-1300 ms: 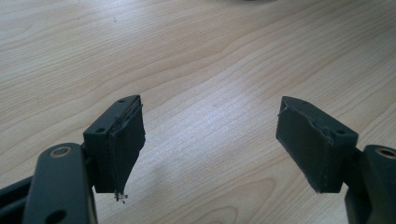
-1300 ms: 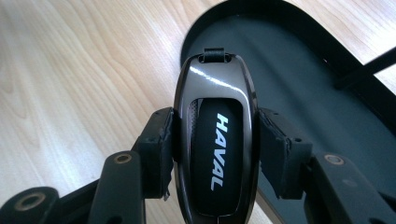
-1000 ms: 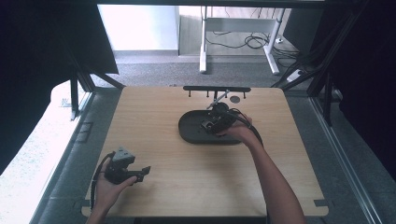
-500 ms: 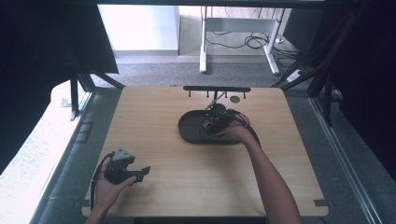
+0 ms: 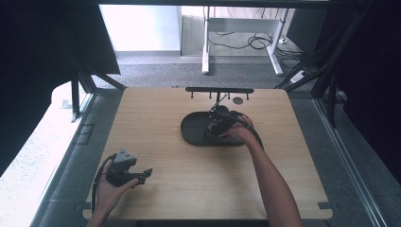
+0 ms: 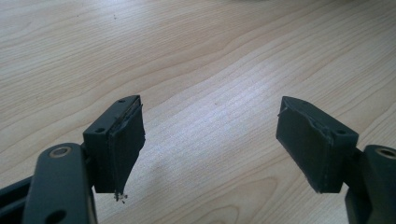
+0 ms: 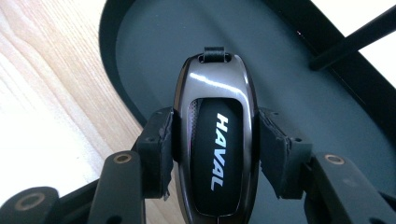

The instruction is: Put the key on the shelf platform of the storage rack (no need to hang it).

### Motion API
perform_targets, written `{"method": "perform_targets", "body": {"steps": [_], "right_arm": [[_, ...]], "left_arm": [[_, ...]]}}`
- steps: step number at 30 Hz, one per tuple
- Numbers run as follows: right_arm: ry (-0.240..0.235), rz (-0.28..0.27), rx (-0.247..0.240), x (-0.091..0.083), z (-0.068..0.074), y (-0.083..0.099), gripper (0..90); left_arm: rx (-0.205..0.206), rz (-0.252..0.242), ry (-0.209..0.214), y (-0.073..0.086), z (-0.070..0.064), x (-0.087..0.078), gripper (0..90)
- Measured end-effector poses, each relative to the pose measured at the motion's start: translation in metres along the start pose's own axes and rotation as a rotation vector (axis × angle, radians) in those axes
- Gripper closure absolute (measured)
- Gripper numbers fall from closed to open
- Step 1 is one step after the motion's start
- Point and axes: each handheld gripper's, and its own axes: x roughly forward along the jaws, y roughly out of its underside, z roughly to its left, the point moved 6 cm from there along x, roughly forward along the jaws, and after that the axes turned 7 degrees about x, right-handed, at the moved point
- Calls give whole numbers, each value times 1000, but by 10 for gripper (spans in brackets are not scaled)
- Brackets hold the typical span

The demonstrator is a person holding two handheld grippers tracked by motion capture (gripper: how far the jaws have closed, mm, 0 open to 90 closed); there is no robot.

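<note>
Centrally, a car key [image 7: 215,149] is clamped in the right tongs [image 5: 216,126] over the dark tray [image 5: 194,132]; left tongs [image 6: 210,149] gape above bare surface [image 5: 189,189] near its front-left edge. Positions unchanged since before.

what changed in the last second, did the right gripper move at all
Barely. The right gripper has stayed over the dark oval tray, at most drifting slightly; its jaws are shut on the black car key in the right gripper view. The left gripper has stayed open and empty near the table's near left corner. The rack at the far edge has not moved.
</note>
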Motion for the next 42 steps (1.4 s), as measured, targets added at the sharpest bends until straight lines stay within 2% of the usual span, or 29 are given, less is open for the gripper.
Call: {"method": "perform_targets", "body": {"steps": [4,15,24,30,37,41,42], "right_arm": [[-3,-3,10,2,-3,1,493],[46,28,37,20,-22,17,492],[85,50,47,33,-29,26,488],[87,53,57,39,-31,30,475],[123,3,78,30,-26,26,372],[115,-48,65,18,-20,25,368],[110,-51,75,15,-17,26,368]], "left_arm": [[-1,0,0,0,0,0,238],[0,4,1,0,-1,2,238],[-1,0,0,0,-1,2,236],[4,6,2,0,-2,2,237],[5,6,2,0,-2,3,237],[11,5,2,0,-3,3,237],[12,6,1,0,-3,3,237]]}}
